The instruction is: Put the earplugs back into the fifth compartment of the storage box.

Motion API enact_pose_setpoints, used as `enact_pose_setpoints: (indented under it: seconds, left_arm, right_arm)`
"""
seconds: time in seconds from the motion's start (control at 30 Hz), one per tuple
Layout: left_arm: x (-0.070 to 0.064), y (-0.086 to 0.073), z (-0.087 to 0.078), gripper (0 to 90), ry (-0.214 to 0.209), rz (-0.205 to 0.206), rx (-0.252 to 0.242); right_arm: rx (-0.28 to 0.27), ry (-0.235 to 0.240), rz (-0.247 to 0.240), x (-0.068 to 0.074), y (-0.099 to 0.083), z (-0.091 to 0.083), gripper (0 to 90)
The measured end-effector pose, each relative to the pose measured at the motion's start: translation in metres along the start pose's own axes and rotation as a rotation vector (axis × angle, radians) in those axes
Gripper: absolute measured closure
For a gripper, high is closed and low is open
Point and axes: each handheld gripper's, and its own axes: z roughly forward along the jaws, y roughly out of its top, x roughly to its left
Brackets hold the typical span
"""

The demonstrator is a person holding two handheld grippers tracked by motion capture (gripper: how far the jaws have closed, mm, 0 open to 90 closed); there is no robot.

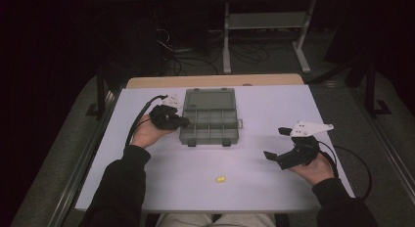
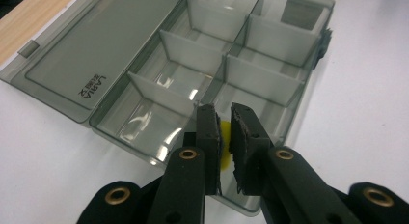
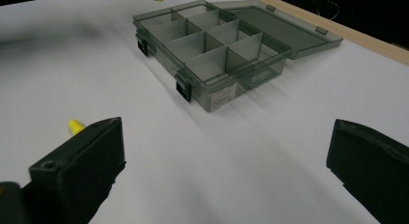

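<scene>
Over box (image 2: 202,74) edge, left hand-held gripper (image 2: 225,132)

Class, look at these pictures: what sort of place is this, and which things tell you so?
Probably a lab or workshop test bench: a bare white table, loose cables on the dark floor behind it, and a smoky grey, clear plastic compartment box lying open between two hand-held claws.

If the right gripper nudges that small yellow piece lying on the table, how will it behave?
The yellow piece looks tiny and rounded, so it probably rolls or skids on the smooth white table. It seems very light. The right gripper, jaws wide open, could easily flick it away.
</scene>
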Motion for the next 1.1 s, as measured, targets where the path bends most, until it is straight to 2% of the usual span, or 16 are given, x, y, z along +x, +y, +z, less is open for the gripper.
enact_pose_setpoints:
  seconds: [0.17, 0.27, 0.37, 0.6, 0.7, 0.8, 0.9, 1.1]
  left_arm:
    - [0.0, -0.007, 0.009, 82.7, -0.007, -0.006, 0.026]
    - [0.0, -0.01, 0.014, 82.7, -0.014, -0.019, 0.022]
    - [0.0, -0.011, 0.018, 82.7, -0.025, -0.012, 0.037]
    - [-0.001, -0.013, 0.024, 80.1, -0.038, -0.026, 0.054]
    - [0.0, -0.012, 0.022, 69.5, -0.054, -0.067, 0.042]
    - [0.0, -0.011, 0.017, 65.0, -0.04, -0.075, 0.022]
    - [-0.001, -0.009, 0.009, 55.7, -0.012, -0.087, -0.004]
    - [-0.009, -0.005, -0.003, 43.0, -0.011, -0.085, -0.068]
  right_arm:
    - [0.001, -0.001, 0.003, -0.001, 0.0, 0.001, 0.0]
    - [0.002, -0.001, -0.001, -0.001, 0.0, 0.001, 0.0]
    - [0.004, 0.0, 0.001, -0.001, 0.0, 0.002, 0.0]
    - [0.007, 0.001, -0.001, -0.001, 0.0, 0.002, 0.0]
    - [0.006, 0.003, 0.0, -0.001, 0.0, 0.002, 0.0]
    - [0.005, 0.002, 0.002, -0.002, 0.0, 0.002, 0.0]
    - [0.006, 0.002, 0.001, -0.001, 0.0, 0.002, 0.0]
    - [0.008, -0.002, 0.002, -0.001, 0.0, 0.002, 0.0]
